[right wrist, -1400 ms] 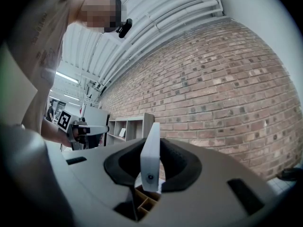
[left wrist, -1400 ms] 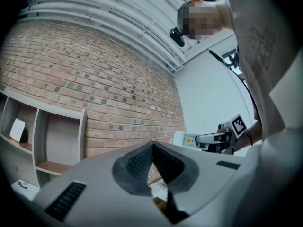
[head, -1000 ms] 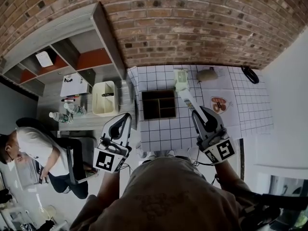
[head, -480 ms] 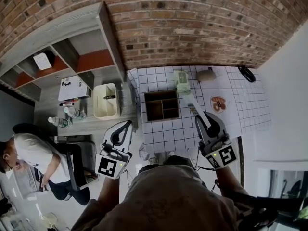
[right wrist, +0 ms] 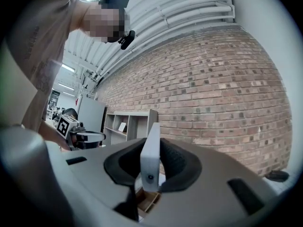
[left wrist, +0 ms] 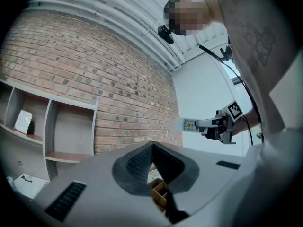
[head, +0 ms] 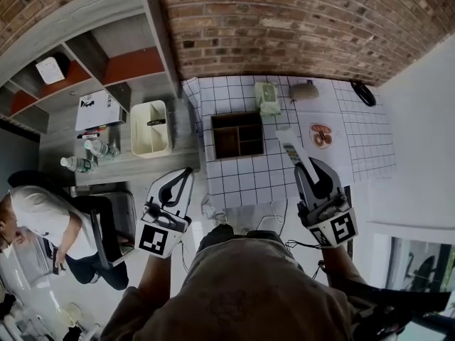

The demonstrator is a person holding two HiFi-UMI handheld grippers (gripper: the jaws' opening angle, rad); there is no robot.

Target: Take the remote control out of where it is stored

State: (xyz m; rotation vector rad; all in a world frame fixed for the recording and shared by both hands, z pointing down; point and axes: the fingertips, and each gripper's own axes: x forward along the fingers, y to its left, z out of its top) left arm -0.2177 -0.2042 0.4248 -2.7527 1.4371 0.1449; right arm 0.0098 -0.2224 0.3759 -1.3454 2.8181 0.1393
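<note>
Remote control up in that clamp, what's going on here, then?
A person is working with a hand-held gripper in each hand. The right gripper is shut on one end of the remote control and holds it in the air over the white tiled table, outside the wooden compartment box. The left gripper has its jaws together with nothing between them, off to the table's left.

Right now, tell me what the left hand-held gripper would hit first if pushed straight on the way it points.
Probably the brick wall: the left hand-held gripper points about level at it, passing above the wooden box. Depth is hard to judge.
</note>
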